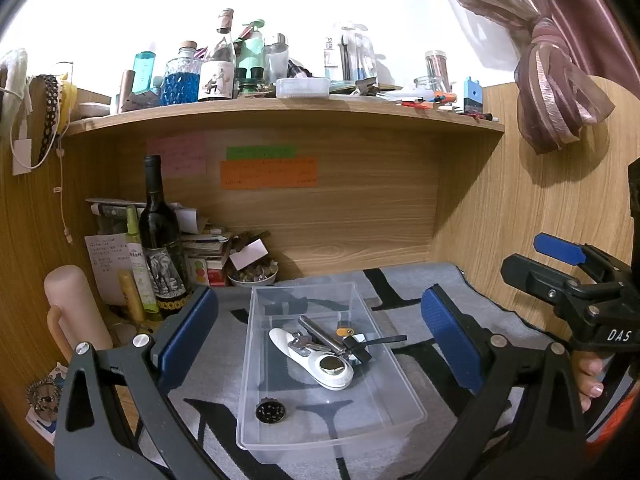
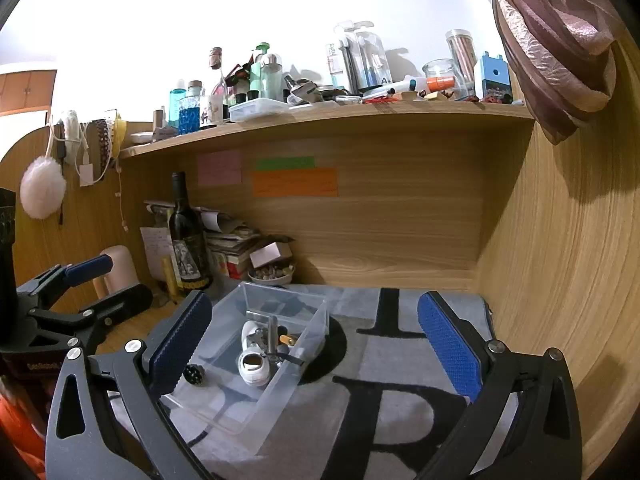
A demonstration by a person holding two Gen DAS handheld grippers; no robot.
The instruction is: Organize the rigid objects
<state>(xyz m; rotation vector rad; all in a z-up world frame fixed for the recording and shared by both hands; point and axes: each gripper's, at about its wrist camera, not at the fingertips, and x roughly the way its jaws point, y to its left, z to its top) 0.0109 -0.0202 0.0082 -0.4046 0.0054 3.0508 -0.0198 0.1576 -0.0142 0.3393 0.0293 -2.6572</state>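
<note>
Clutter in the clear plastic bin could shift if the left gripper or right gripper, jaws apart and empty, bumps its wall.

Both hand-held grippers, left and right, gape wide, empty.

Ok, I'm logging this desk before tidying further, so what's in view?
clear bin: 1, transparent, on the mat
white opener: 1, in the bin
metal rod: 1, silver, across the opener
dark round disc: 1, bin's near corner
mat: 1, grey, black letters
wine bottle: 1, dark, left
shelf: 1, wooden, crowded with bottles
left gripper: open over bin
right gripper: open
</note>
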